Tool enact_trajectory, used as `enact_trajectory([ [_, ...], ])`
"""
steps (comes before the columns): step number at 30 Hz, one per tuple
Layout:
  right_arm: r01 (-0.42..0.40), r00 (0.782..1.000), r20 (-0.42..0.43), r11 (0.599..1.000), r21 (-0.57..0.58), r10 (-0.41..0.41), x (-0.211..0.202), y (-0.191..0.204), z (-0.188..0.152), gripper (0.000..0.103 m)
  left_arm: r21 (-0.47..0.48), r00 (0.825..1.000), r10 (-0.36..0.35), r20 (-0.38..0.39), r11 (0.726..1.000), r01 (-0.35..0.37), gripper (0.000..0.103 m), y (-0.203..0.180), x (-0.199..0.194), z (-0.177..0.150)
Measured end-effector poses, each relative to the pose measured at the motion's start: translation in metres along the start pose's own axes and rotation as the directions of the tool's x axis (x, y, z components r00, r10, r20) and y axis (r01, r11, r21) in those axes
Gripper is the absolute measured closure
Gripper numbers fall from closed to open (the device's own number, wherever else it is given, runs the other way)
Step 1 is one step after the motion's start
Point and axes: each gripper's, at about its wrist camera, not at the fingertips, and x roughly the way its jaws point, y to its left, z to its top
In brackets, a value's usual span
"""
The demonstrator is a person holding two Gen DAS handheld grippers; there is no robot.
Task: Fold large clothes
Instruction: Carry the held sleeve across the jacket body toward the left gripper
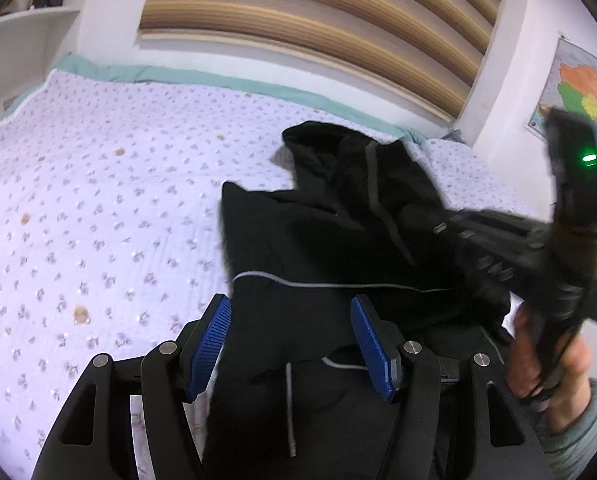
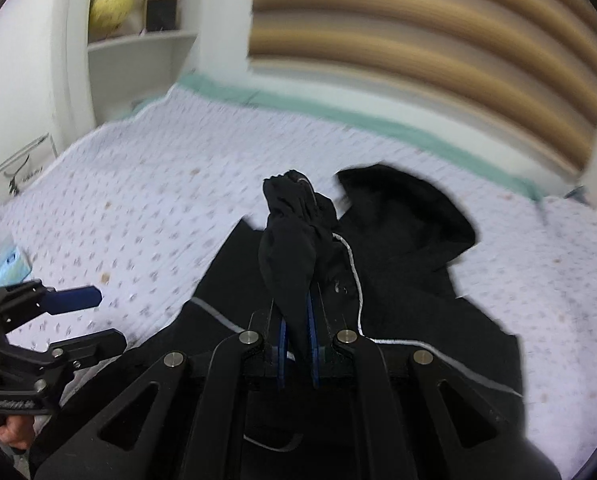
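Black hooded jacket with grey piping (image 1: pixel 338 240) lies on the floral quilted bedspread (image 1: pixel 98 200). Right gripper (image 2: pixel 297 344) pinches a bunched sleeve, lifted to fold; left gripper (image 1: pixel 290 344) hovers wide, empty.

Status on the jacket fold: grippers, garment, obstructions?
Right gripper shut on black jacket cuff. Left gripper open, empty, above jacket. Jacket on bedspread. Nothing obstructing.
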Motion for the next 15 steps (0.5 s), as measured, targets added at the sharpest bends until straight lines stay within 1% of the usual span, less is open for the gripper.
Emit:
enact_trajectory([
  [3,-0.041,0.997,-0.066,0.999,0.020,0.042,0.034,0.010,-0.019,0.088,-0.020,1.000,-0.001,-0.013,1.000,0.001,0.039,0.011,0.008,-0.002],
  [5,-0.080,0.987,-0.133,0.995,0.058,0.087,0.062,0.014,-0.033,0.082,-0.045,1.000,-0.016,-0.026,0.999,0.015,0.039,0.018,0.015,-0.005],
  [6,-0.104,0.979,-0.166,0.991,0.084,0.117,0.075,0.013,-0.039,0.074,-0.059,0.999,-0.025,-0.032,0.998,0.023,0.039,0.021,0.018,-0.005],
  [7,-0.140,0.963,-0.212,0.982,0.124,0.164,0.092,0.011,-0.047,0.053,-0.076,0.998,-0.036,-0.042,0.997,0.033,0.039,0.024,0.022,-0.006],
  [8,-0.170,0.949,-0.242,0.974,0.153,0.204,0.106,0.011,-0.052,0.035,-0.089,0.998,-0.046,-0.050,0.995,0.042,0.039,0.027,0.025,-0.006],
  [9,-0.205,0.934,-0.257,0.961,0.184,0.248,0.116,0.009,-0.058,0.034,-0.096,0.997,-0.056,-0.056,0.994,0.051,0.039,0.031,0.029,-0.006],
  [10,-0.223,0.932,-0.242,0.954,0.201,0.269,0.117,0.005,-0.062,0.034,-0.101,0.996,-0.066,-0.061,0.993,0.060,0.039,0.034,0.032,-0.006],
  [12,-0.260,0.933,-0.196,0.941,0.216,0.303,0.104,-0.003,-0.064,0.034,-0.110,0.993,-0.090,-0.076,0.991,0.081,0.039,0.037,0.039,-0.005],
  [13,-0.278,0.935,-0.161,0.933,0.228,0.317,0.092,-0.011,-0.064,0.033,-0.117,0.991,-0.104,-0.084,0.989,0.093,0.039,0.038,0.042,-0.004],
  [15,-0.295,0.943,-0.079,0.923,0.246,0.322,0.062,-0.031,-0.064,0.033,-0.157,0.979,-0.162,-0.123,0.977,0.142,0.039,0.040,0.057,0.003],
])
